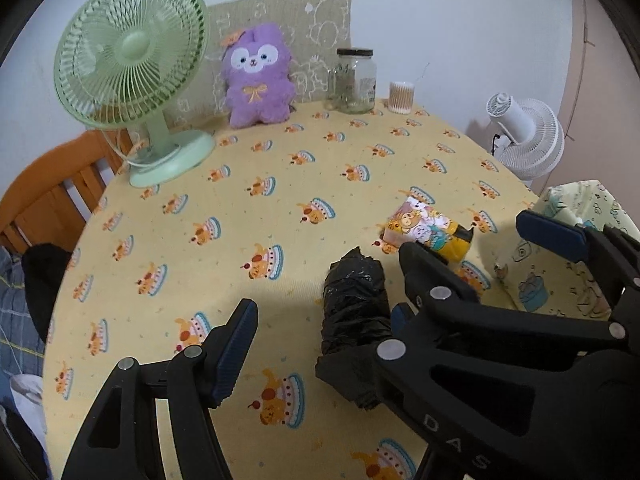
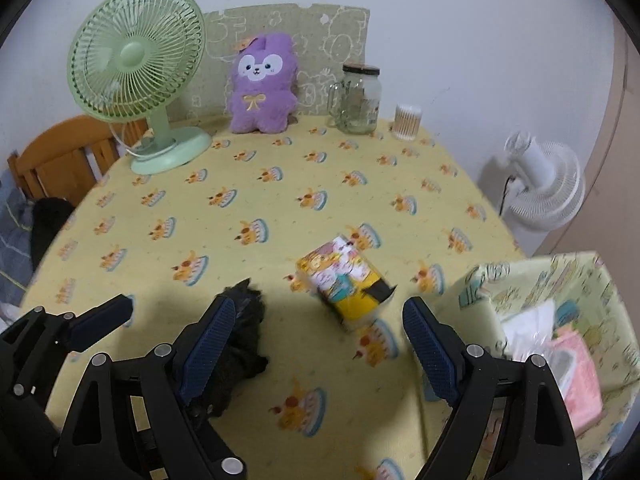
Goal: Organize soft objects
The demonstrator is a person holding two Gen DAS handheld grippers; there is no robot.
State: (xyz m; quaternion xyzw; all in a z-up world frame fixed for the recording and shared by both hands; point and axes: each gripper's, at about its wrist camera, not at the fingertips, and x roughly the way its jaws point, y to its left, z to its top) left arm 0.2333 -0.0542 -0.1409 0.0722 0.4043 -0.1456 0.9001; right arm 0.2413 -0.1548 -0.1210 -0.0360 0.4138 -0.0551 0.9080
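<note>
Tongs (image 2: 316, 344) partly hiding black roll (image 2: 244, 344)

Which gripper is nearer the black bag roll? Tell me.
Left. The black bag roll lies between the open fingers of the left gripper; the right gripper sits beside it, roll outside its fingers.

green desk fan (image 1: 132, 76) back left, glass jar (image 1: 355, 80), cotton swab cup (image 1: 401, 97), white fan (image 2: 544, 184) off-table right.

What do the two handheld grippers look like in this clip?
Both the left gripper and the right gripper are black plastic linkage frames with silver round pivot pins. Their jaws carry dark blue ribbed pads. White letters "DAS" mark one arm. No cables or sleeves show.
</note>
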